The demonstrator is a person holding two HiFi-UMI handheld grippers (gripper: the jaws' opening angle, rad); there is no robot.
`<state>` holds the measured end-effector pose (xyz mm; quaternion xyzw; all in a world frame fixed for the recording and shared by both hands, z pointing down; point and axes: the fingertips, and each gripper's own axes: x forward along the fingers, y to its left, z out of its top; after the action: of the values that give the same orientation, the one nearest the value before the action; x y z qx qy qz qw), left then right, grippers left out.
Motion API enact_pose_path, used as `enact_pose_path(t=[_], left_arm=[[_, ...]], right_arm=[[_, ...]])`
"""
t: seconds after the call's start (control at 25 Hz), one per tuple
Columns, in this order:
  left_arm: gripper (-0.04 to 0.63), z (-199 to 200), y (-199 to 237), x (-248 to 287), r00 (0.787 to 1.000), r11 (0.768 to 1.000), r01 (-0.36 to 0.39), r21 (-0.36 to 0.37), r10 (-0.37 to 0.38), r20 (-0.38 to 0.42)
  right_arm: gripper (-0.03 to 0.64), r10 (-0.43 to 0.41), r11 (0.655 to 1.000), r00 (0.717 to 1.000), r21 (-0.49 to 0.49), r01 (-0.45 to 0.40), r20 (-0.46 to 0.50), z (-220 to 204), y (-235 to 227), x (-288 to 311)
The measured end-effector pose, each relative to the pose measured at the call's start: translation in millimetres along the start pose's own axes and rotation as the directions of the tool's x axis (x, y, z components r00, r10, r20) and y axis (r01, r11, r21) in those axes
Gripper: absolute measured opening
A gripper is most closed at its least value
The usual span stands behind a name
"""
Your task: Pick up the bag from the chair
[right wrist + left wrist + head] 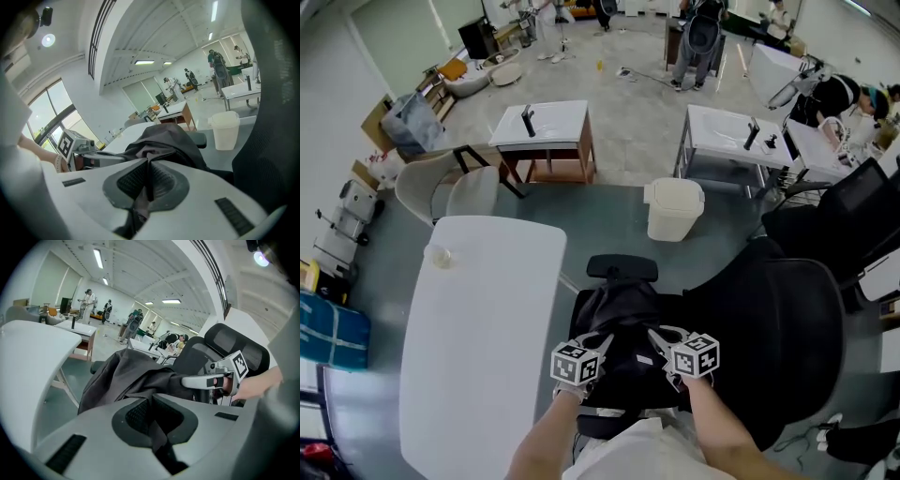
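Black office chair [787,328], dark bag [623,314] bunched over seat, contact unclear. White desk [487,356] just left, small clear round item [441,255] at far corner. Grey floor [609,220], white bin [674,208] standing.

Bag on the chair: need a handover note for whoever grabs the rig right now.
Left gripper: shut on a fold of the black bag.
Right gripper: shut on the bag's fabric too.
Bag: held between both, over the black chair, beside the white table.
Done: both grips made.
Left: lift it clear of the chair; whether it already clears the seat can't be told.
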<state>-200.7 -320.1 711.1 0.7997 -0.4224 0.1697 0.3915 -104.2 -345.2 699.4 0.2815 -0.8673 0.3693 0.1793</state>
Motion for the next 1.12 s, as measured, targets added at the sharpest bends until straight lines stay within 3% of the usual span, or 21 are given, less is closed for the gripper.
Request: enact_pose_path(t=[0.28,0.44,0.68,1.12], left_arm=[[0.023,31.0,-9.1,-28.6,0.995,1.000,-0.017,0.012,0.016,0.097],[0.023,67.6,-19.5,-49.1,0.984,0.997,-0.034,0.065,0.022,0.178],[0.023,126.0,-38.2,-87.7,0.957,0.981,-0.067,0.181,0.013,0.289],[0.023,186.4,-84.9,-165.9,0.892,0.947,-0.110,0.303,-0.041,0.451]], right_arm=[[0.021,0.018,0.999,0.998,-0.051,-0.015,0.066,31.3,24.3,-10.9],[0.021,0.037,0.994,0.991,-0.110,-0.022,0.131,68.6,41.6,-23.0],[0.021,0.072,0.976,0.971,-0.217,-0.021,0.229,128.1,73.9,-45.7],[0.021,0.187,0.925,0.914,-0.378,-0.040,0.361,194.8,143.8,-100.5]])
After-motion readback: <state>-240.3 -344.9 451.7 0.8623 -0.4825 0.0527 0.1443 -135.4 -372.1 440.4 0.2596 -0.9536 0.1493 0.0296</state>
